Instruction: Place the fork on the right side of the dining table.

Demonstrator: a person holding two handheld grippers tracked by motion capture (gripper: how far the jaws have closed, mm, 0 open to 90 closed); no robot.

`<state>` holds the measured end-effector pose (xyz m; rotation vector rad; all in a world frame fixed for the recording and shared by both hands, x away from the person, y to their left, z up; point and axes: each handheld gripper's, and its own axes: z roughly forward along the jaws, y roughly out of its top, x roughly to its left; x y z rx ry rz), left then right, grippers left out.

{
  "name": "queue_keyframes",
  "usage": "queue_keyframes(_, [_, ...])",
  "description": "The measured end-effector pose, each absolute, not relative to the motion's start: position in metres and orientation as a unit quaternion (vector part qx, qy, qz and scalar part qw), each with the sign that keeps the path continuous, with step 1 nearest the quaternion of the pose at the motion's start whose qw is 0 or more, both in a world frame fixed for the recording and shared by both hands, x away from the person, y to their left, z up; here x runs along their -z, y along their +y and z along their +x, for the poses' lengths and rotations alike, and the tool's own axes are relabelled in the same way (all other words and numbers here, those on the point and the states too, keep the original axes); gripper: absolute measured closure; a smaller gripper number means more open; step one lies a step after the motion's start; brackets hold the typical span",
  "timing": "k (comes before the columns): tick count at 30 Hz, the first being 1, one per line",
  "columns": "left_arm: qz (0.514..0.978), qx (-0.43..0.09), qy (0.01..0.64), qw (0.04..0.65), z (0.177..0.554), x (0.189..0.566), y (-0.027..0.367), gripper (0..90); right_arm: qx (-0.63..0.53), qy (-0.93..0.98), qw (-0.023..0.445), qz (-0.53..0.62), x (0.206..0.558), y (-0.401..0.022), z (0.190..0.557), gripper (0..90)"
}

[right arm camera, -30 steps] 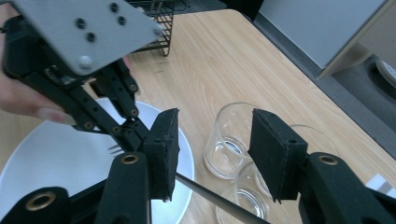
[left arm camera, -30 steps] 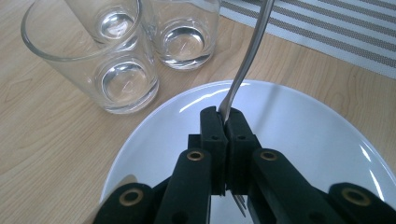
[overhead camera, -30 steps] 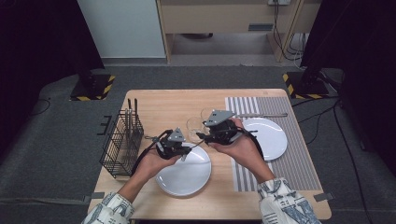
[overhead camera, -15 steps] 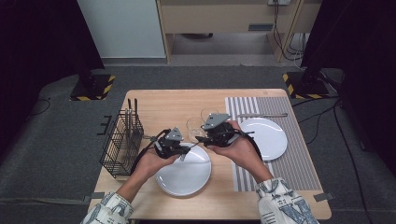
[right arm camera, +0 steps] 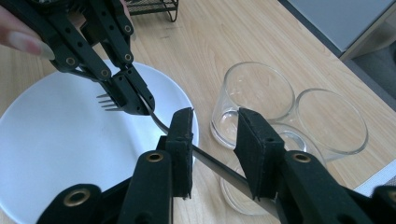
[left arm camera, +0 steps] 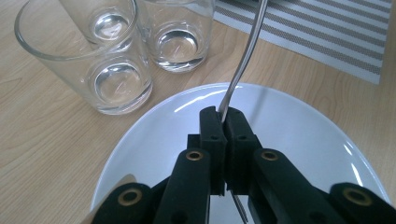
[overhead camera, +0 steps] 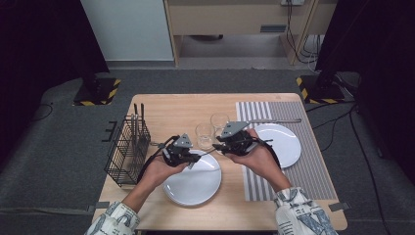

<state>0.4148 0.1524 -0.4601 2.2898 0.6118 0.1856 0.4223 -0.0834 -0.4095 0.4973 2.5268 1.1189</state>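
Observation:
A metal fork [left arm camera: 243, 60] hangs above the near white plate [overhead camera: 193, 183]. My left gripper [left arm camera: 223, 116] is shut on the fork's neck, just behind the tines [right arm camera: 108, 102]. The handle [right arm camera: 212, 165] runs out toward my right gripper [right arm camera: 215, 128]. Its jaws have just been closing with the handle between them, and a gap still shows on the right side. In the high view the left gripper [overhead camera: 188, 157] and the right gripper [overhead camera: 220, 145] face each other tip to tip over the plate's far edge.
Two empty glasses [overhead camera: 204, 135] [overhead camera: 219, 122] stand just beyond the grippers. A second white plate [overhead camera: 281, 142] lies on the striped mat [overhead camera: 303, 176], with a piece of cutlery [overhead camera: 279, 120] beyond it. A black wire rack [overhead camera: 128, 149] stands at the table's left edge.
Both hands stay almost in place over the near plate. The right gripper has shifted only slightly at the fork's handle.

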Motion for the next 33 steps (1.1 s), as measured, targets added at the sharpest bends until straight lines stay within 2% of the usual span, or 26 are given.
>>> queue_keyframes(10, [0.896,-0.076,0.234,0.369,0.411,0.455,0.15,87.3,-0.388,0.893,0.162,0.164,0.413,-0.085,0.417,74.1])
queue_keyframes(33, [0.897,-0.079,0.233,0.368,0.403,0.449,0.153,86.5,-0.388,0.895,0.148,0.165,0.424,-0.085,0.411,79.5])
